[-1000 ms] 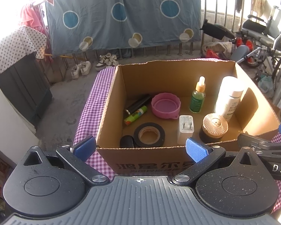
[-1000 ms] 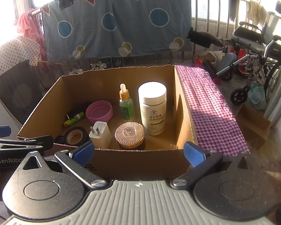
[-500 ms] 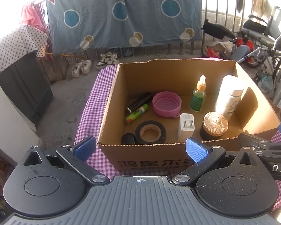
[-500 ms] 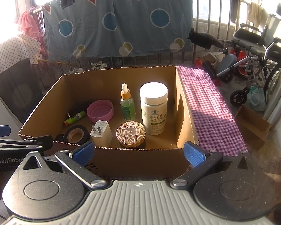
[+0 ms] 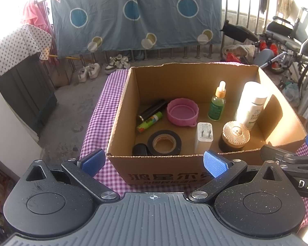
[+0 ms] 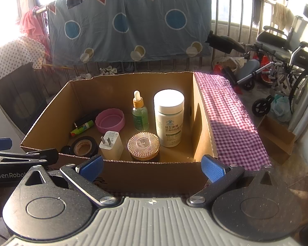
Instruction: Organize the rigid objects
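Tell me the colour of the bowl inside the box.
Pink bowl; clearest in the left wrist view.

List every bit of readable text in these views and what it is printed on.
"GenRobo", cut off by the frame edge: on the left gripper body.
"DAS", cut off: on the right gripper body.
Large Chinese characters on the cardboard box front: partly hidden, not readable.
Chinese label on the white bottle: too blurred.
Print on the green dropper bottle, charger and tape roll: too small.
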